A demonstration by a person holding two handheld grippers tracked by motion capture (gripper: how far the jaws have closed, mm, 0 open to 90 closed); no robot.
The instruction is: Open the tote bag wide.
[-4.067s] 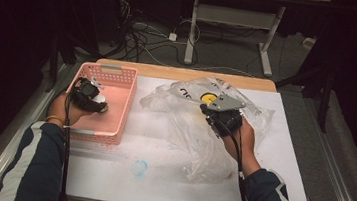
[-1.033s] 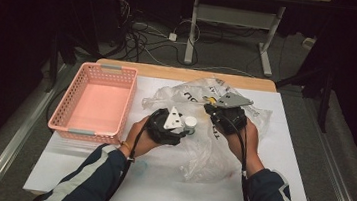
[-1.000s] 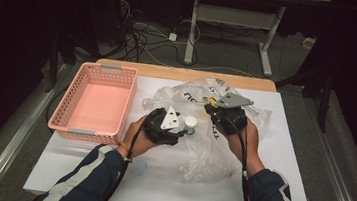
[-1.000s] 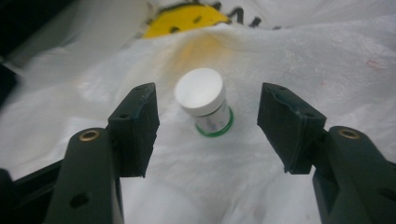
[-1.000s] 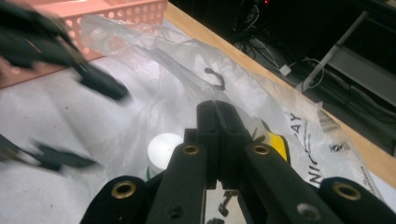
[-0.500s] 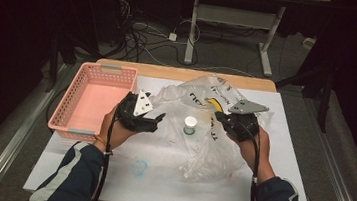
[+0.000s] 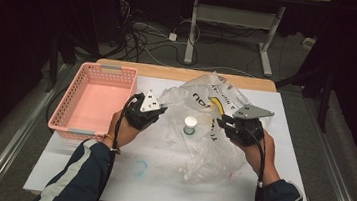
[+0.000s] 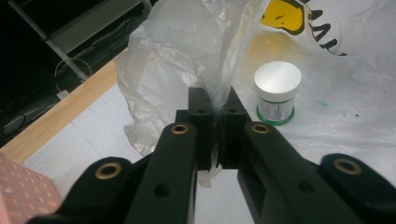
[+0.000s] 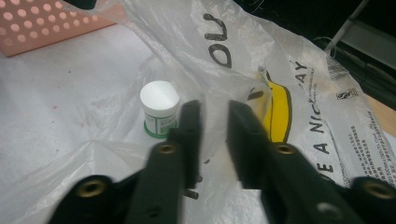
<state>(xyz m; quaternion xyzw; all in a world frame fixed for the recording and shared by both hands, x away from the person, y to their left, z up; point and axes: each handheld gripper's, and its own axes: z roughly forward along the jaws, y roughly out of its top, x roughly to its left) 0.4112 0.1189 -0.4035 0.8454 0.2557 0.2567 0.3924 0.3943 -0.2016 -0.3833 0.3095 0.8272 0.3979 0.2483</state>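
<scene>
Plastic bag (image 7: 213, 129) on white sheet (image 7: 158, 179) over wooden table (image 7: 169, 72); dark room.

Black fingers (image 8: 201, 126), brass screws, navy sleeves (image 7: 80, 180)

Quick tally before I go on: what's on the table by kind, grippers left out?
Plastic bag: 1
Jar with white lid: 1
Pink basket: 1
Total: 3
</scene>
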